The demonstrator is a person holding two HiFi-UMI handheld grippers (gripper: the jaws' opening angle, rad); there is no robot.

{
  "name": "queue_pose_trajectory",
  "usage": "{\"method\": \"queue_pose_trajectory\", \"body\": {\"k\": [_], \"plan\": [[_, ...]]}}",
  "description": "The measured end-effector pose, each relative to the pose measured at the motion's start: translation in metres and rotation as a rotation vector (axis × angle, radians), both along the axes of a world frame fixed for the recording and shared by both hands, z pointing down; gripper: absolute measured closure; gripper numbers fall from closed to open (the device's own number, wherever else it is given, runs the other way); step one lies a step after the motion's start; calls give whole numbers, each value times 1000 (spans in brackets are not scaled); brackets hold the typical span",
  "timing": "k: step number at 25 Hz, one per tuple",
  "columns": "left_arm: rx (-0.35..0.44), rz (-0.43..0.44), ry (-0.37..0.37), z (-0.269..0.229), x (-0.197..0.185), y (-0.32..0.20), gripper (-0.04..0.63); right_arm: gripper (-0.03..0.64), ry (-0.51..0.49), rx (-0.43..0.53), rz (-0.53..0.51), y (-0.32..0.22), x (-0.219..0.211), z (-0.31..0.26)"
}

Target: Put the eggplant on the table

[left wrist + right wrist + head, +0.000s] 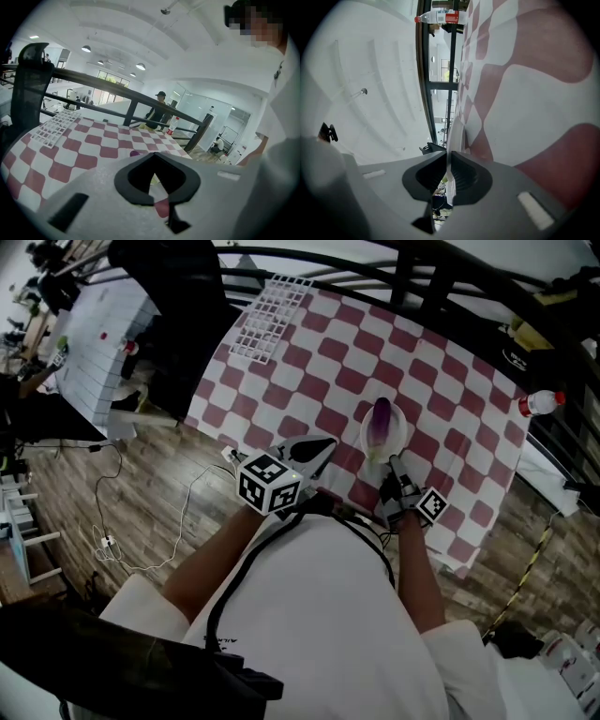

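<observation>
Head view: right gripper (pixel 390 465) is clamping the rim of the white plate (pixel 365 435) carrying the eggplant (pixel 382 420); left gripper (pixel 324 448) is keeping its jaws together, empty.

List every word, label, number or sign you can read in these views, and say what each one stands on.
No text can be read in any view.
Bottle, red label: the print is too small to read.
Left marker cube, right marker cube: black-and-white square patterns only, no letters or numbers.
</observation>
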State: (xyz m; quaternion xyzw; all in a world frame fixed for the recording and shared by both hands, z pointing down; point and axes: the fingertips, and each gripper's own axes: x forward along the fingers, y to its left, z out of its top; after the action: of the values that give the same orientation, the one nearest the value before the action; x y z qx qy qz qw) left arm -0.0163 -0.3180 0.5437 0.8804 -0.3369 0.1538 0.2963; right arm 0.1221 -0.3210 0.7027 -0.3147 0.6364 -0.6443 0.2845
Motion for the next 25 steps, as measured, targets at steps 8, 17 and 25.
{"method": "queue_pose_trajectory", "body": {"k": [8, 17, 25], "plan": [[-7, 16, 17, 2, -5, -4, 589, 584, 50, -55, 21, 3, 0, 10], [-10, 12, 40, 3, -7, -4, 589, 591, 125, -163, 34, 7, 2, 32], [-14, -3, 67, 2, -9, -6, 589, 592, 219, -303, 36, 11, 0, 45]]}}
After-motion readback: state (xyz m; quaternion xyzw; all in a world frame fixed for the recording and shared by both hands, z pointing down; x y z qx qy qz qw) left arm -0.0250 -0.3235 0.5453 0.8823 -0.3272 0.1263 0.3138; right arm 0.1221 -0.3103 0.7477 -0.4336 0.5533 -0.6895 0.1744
